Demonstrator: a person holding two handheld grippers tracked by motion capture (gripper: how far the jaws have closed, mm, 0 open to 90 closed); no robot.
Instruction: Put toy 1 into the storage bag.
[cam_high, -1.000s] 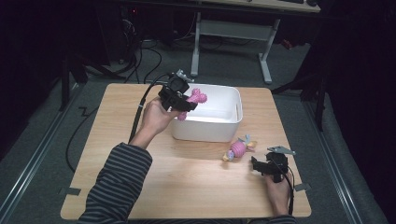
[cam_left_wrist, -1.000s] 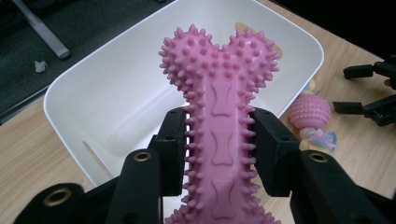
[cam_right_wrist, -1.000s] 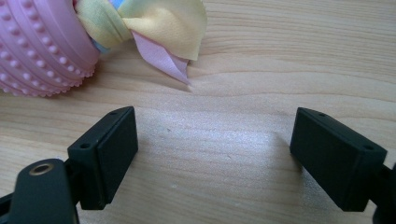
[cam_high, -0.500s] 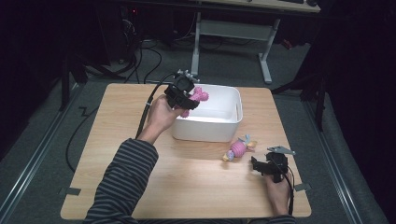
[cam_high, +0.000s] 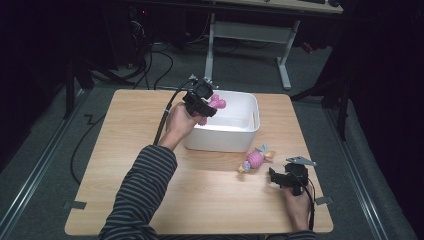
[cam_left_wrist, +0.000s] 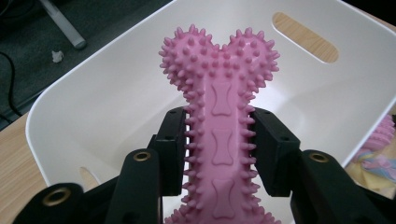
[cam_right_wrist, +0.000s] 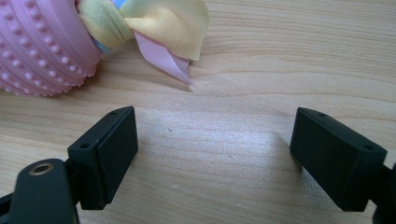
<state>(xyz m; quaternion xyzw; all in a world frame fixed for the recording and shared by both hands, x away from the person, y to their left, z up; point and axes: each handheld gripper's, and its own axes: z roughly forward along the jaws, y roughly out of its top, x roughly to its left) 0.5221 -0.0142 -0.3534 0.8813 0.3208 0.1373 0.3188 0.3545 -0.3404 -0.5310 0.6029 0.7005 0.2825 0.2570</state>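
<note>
While left gripper (cam_left_wrist: 219, 154) clamps pink bone toy (cam_left_wrist: 218, 112), no writing legible.

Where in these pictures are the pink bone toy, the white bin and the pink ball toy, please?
pink bone toy (cam_left_wrist: 223, 135): left gripper view, on its spiked shaft.
white bin (cam_high: 231, 141): high view, on its near outer wall.
pink ball toy (cam_high: 255, 159): high view, on its ribbed pink body.

The spiked pink bone toy (cam_left_wrist: 219, 135) ran off the bottom edge; the ridged pink ball toy (cam_right_wrist: 37, 46) was cropped at the left.
</note>
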